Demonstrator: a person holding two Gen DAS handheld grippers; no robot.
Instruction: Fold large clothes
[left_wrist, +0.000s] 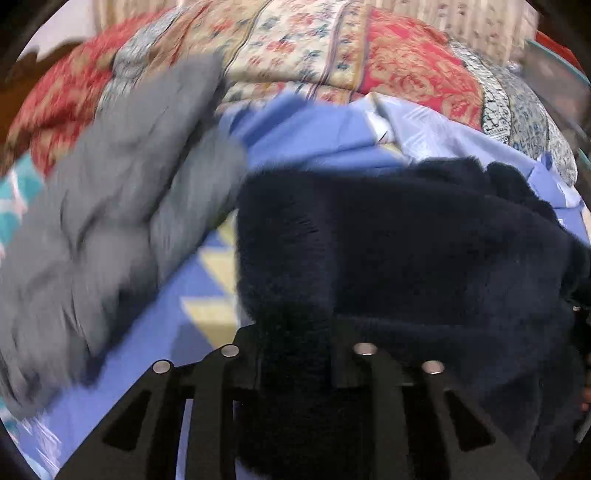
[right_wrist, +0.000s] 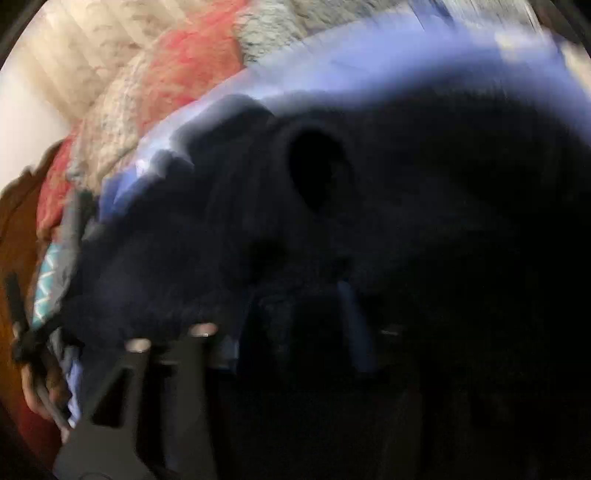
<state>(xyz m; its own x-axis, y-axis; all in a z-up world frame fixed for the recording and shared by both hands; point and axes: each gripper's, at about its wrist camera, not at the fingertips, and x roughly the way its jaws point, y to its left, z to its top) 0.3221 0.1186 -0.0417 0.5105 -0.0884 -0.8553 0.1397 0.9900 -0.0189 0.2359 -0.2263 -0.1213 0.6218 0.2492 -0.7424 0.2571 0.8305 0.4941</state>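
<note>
1. Looking along the left gripper (left_wrist: 295, 354), a band of the dark navy fleece garment (left_wrist: 406, 240) runs straight up between its two fingers (left_wrist: 243, 354), which stand narrow and press the pile from both sides: this claw holds the garment.
2. The garment lies spread on the blue bedsheet (left_wrist: 314, 136), right of centre, its left edge straight and its far edge lumpy.
3. Beside it, to the left and apart from it, lies one grey garment (left_wrist: 110, 192), smeared by motion.
4. Behind both rises one floral quilt (left_wrist: 351, 62) in red, cream and blue.
5. Turning to the right wrist view, the same navy garment (right_wrist: 369, 221) fills most of the frame, very close and dark; one round black opening, probably a sleeve or cuff, shows near the middle.
6. The right gripper (right_wrist: 295, 332) is half lost in that darkness: only one finger (right_wrist: 177, 354) is plain, fleece lies in front of it, and I cannot tell whether the jaws press on cloth or stand off it.
7. The other gripper and the hand (right_wrist: 40, 391) on it show at the far left edge.
8. Step in hand, as I judge it: taking hold of the navy garment's near edge to begin a fold.
9. Next move calls for a sure right-side grip, then both edges lifted together and carried across the body.
10. Count: two garments, one quilt, one sheet, two grippers.
</note>
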